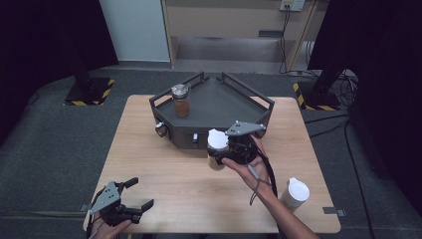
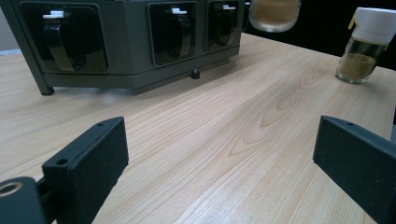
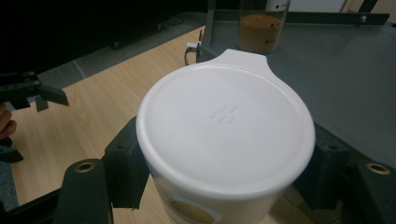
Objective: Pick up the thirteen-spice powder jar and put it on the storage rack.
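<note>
The right gripper [image 1: 225, 149] has a white-capped spice jar [image 1: 217, 141] pinched between its jaws, and it holds that jar off the table [image 1: 149, 164], just in front of the dark tray's [image 1: 239, 99] near wall. From the right gripper view the white flip lid [image 3: 226, 130] sits big and round between the two black jaws, which press on the jar's sides below the cap, with a bit of yellowish spice showing through the glass underneath. Up on the tray stands a glass jar of brown spice [image 1: 181, 101], upright, near the left rear corner, well apart from the held jar. Over at the near left corner of the table, the left gripper [image 1: 139, 195] rests low with its jaws spread wide and only bare wood between them. A second white-capped jar [image 1: 294, 193] stands by itself near the table's right front edge, close beside the person's right forearm [image 1: 278, 209]. In the left gripper view the tray's front face shows a row of black recessed pockets [image 2: 170, 32].
</note>
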### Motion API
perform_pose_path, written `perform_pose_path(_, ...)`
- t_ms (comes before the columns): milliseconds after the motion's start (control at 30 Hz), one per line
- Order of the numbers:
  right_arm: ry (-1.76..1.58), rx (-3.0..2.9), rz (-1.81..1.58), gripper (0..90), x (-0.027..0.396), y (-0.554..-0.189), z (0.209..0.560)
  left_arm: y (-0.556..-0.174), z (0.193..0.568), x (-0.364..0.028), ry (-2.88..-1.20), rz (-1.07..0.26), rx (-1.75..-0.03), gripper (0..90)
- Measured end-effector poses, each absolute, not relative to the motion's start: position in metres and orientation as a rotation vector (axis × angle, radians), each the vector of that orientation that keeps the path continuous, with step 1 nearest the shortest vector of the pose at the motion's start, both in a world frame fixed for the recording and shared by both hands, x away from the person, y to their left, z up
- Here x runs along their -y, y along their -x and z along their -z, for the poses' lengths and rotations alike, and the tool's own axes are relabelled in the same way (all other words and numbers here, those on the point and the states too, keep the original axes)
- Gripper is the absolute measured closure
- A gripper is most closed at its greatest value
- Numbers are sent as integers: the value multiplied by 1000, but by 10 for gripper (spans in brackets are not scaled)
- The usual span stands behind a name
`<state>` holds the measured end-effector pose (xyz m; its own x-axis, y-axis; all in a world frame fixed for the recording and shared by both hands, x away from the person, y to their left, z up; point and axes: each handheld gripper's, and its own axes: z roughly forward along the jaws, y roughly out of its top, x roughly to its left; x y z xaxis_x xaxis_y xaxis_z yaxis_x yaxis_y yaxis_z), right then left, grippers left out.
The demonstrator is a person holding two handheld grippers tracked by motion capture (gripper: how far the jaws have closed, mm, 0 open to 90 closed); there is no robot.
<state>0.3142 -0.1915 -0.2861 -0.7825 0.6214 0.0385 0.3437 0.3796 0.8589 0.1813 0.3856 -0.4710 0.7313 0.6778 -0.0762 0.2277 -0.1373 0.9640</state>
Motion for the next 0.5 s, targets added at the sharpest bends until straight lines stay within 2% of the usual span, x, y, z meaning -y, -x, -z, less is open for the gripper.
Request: perform_pose_path(500, -825, -2326, -1355, 305, 178, -341, 236, -181, 471, -386, -1704, -452, -727, 22)
